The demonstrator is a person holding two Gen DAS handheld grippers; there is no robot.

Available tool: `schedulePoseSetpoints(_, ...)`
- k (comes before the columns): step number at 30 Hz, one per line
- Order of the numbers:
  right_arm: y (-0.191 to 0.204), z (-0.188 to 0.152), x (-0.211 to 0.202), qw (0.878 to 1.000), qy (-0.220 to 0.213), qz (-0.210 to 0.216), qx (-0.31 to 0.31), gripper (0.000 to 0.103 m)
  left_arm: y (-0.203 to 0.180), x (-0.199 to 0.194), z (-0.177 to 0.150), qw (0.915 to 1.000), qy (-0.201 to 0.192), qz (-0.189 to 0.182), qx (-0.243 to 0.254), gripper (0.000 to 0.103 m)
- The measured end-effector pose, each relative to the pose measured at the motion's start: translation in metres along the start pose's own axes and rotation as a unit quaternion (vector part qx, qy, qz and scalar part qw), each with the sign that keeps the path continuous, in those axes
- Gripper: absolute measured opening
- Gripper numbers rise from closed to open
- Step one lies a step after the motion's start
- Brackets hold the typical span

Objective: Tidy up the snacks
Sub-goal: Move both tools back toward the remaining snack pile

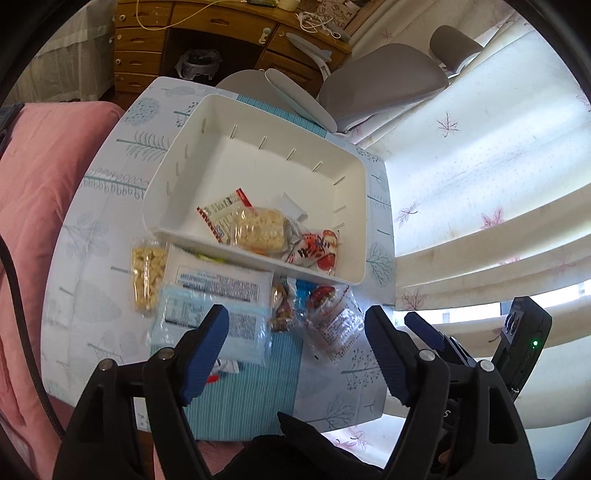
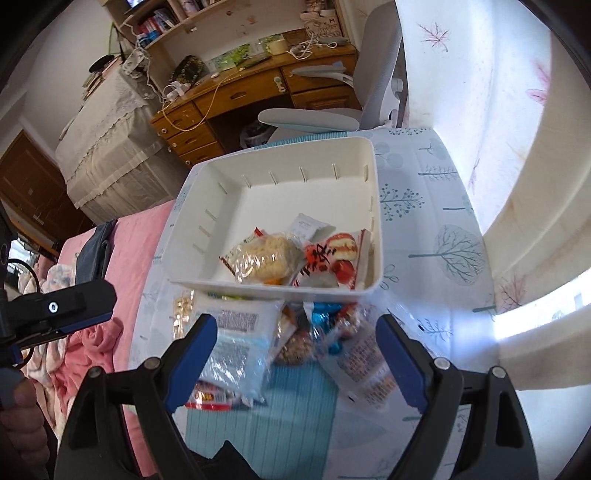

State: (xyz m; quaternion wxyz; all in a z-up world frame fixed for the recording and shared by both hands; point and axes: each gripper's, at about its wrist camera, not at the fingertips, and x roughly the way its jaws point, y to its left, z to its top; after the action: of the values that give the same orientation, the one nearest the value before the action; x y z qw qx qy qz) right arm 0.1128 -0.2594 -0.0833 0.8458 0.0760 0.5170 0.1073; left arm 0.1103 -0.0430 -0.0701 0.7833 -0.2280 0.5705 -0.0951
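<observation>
A white plastic bin (image 1: 173, 177) (image 2: 207, 199) stands on the small table and holds a puffed rice cake pack (image 1: 258, 229) (image 2: 266, 256) and a red-and-white snack pack (image 1: 317, 251) (image 2: 332, 258). In front of the bin lies a pile of snacks: a blue-white packet (image 1: 218, 317) (image 2: 236, 350), a bag of yellow puffs (image 1: 146, 277), wrapped candies (image 1: 284, 302) (image 2: 295, 343) and a clear printed bag (image 1: 336, 325) (image 2: 365, 365). My left gripper (image 1: 295, 354) is open and empty above the pile. My right gripper (image 2: 295, 362) is open and empty above the pile.
The table (image 1: 96, 221) (image 2: 443, 221) has a tree-print cloth. A pink bed (image 1: 37, 184) (image 2: 129, 251) lies to the left. A grey office chair (image 1: 380, 81) (image 2: 332, 118) and a wooden desk (image 1: 184, 33) (image 2: 240, 96) stand behind. Curtains (image 1: 480, 184) hang on the right.
</observation>
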Motion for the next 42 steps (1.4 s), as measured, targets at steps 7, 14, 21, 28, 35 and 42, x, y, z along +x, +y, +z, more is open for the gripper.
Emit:
schedulePoseSetpoints(7, -0.014, -0.027, -0.019, 1.0, -0.004, -0.001, -0.022, 0.089, 0.0, -0.012, -0.047, 0.9992, -0.025, 0.002, -0.03, 0.081)
schedulePoseSetpoints(14, -0.027, -0.053, -0.031, 0.999, -0.009, -0.002, -0.039, 0.089, 0.007, -0.015, -0.084, 0.9985, -0.032, 0.024, -0.038, 0.082)
schedulePoseSetpoints(21, -0.041, -0.076, -0.025, 0.999, 0.0, -0.019, -0.044, 0.088, 0.02, -0.005, -0.108, 0.9978, -0.009, 0.047, -0.045, 0.084)
schedulePoseSetpoints(28, -0.051, -0.089, -0.01, 0.998, 0.019, -0.044, -0.042, 0.088, 0.036, 0.016, -0.113, 0.9962, 0.025, 0.07, -0.046, 0.084)
schedulePoseSetpoints(35, -0.06, -0.09, 0.014, 0.996, 0.054, -0.058, -0.027, 0.088, 0.056, 0.037, -0.101, 0.9939, 0.043, 0.094, -0.038, 0.085)
schedulePoseSetpoints(42, -0.069, -0.085, 0.042, 0.993, 0.098, -0.062, 0.012, 0.088, 0.079, 0.066, -0.079, 0.9923, 0.07, 0.068, -0.077, 0.085)
